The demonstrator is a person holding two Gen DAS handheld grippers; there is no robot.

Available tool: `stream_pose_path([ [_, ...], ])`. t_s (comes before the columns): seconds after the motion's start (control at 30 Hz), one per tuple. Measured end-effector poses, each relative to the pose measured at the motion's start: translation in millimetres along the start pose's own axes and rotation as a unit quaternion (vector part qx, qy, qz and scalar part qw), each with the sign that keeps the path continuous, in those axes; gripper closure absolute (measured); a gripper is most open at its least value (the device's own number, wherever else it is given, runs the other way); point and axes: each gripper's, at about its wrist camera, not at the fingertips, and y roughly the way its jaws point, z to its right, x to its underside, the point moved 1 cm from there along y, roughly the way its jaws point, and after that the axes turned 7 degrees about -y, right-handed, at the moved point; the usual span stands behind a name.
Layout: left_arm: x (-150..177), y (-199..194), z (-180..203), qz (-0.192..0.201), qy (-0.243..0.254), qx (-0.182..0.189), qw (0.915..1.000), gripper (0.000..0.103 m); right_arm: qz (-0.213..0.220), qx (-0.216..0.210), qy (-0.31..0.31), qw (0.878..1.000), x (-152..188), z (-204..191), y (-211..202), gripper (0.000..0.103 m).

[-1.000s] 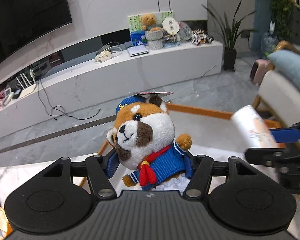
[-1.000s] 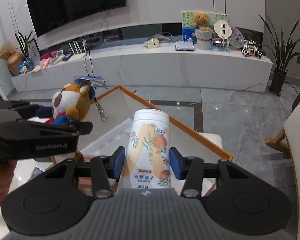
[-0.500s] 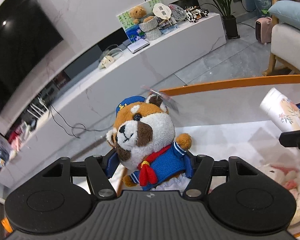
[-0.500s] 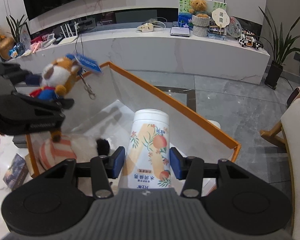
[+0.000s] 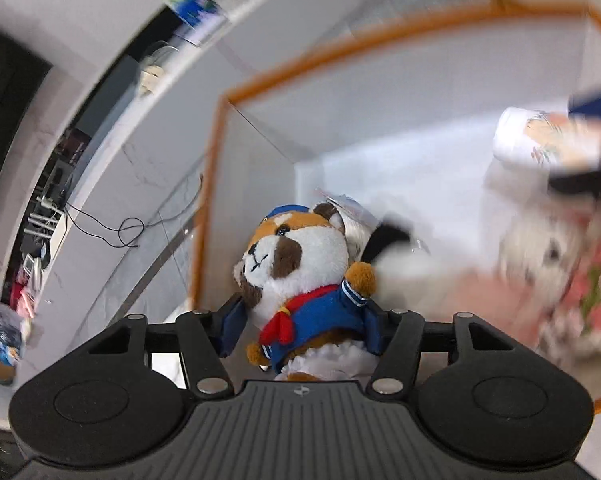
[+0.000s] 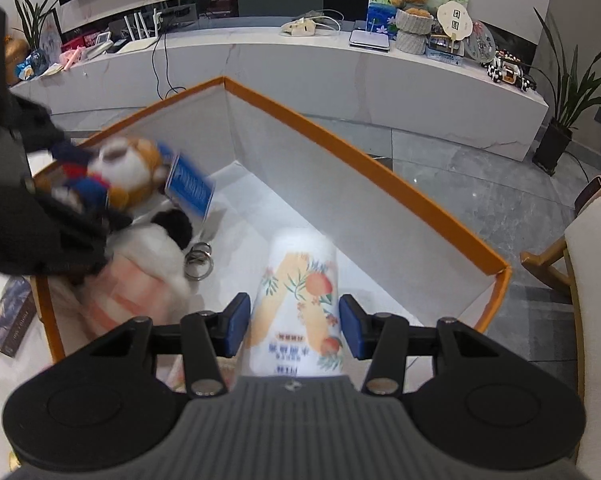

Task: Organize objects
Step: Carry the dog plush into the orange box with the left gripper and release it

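**Both tongs loaded over orange-rimmed box**

Left gripper at bottom centre of its own view, clamped on plush dog by the blue-jacketed body; jaws just closing tighter, blue pads pressed into both flanks. Head, red scarf and one orange paw poking up past the fingertips, leaning toward upper left. Same toy visible at left edge of right view, blurred, with blue hang tag just right of it.

Right gripper at bottom centre of its own view, closed on white floral bottle; pads against both sides of the lower body, cap end pointing up-frame, away from the camera. Seen again at right edge of left view, blurred.

Beneath both, orange-rimmed white box, filling mid-frame. Inside, at lower left of right view, larger plush with pink-striped cloth, below the dog. Metal key ring lying just right of that plush. Outside the box, far lower left, dark booklet on pale surface.
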Motion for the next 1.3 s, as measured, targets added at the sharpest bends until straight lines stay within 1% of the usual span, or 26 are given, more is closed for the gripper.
stream_pose_path([
  [0.03,3.3,3.4,3.2,-0.003,0.005,-0.003,1.0,0.041,-0.001,0.001,0.0,1.0,-0.4,0.3,1.7,0.067],
  [0.07,6.0,7.4,5.3,-0.007,0.004,-0.003,1.0,0.041,-0.005,-0.001,0.001,1.0,-0.1,0.9,3.5,0.076],
  [0.1,8.1,11.2,6.6,-0.011,-0.002,0.001,0.9999,0.042,-0.009,-0.003,0.003,1.0,-0.3,1.9,5.2,0.074],
  [0.17,11.1,15.8,5.3,-0.015,-0.013,0.009,0.9998,0.045,-0.01,-0.002,0.002,1.0,0.0,2.3,6.5,0.074],
  [0.23,12.1,17.6,0.7,-0.018,-0.031,0.018,0.9992,0.045,-0.011,-0.001,0.002,1.0,0.3,2.4,7.5,0.074],
  [0.27,12.6,18.1,-1.3,-0.021,-0.035,0.02,0.999,0.044,-0.011,-0.001,0.003,1.0,0.2,2.3,7.8,0.074],
  [0.33,13.8,18.2,-2.6,-0.021,-0.035,0.014,0.9991,0.035,-0.011,0.0,0.002,1.0,-0.6,1.5,8.7,0.074],
  [0.4,13.5,14.9,-4.8,-0.02,-0.036,0.008,0.9991,0.03,-0.012,0.0,0.002,1.0,-0.9,0.3,9.4,0.074],
  [0.63,15.4,7.0,-11.5,-0.013,-0.052,0.013,0.9985,0.03,-0.011,0.001,-0.002,1.0,-0.2,-2.7,8.9,0.074],
  [0.73,17.0,-3.6,-16.9,0.002,-0.056,0.02,0.9982,0.029,-0.008,0.001,-0.003,1.0,-1.3,-3.4,7.0,0.072],
  [0.8,17.8,-12.4,-24.8,0.016,-0.069,0.028,0.9971,0.029,-0.004,0.0,-0.004,1.0,-2.6,-4.0,5.0,0.071],
  [0.9,20.8,-28.7,-42.4,0.048,-0.103,0.037,0.9929,0.029,0.002,-0.001,-0.005,1.0,-4.1,-4.9,0.1,0.071],
  [0.97,23.6,-37.9,-55.2,0.063,-0.123,0.052,0.989,0.029,0.007,-0.003,-0.006,1.0,-6.0,-6.2,-3.8,0.071],
  [1.1,33.6,-53.9,-75.5,0.084,-0.143,0.036,0.9855,0.028,0.02,-0.006,-0.013,1.0,-10.0,-11.1,-13.7,0.071],
  [1.3,64.1,-80.5,-100.1,0.114,-0.189,0.043,0.9744,0.028,0.041,-0.013,-0.028,0.999,-13.0,-22.7,-32.2,0.07],
])
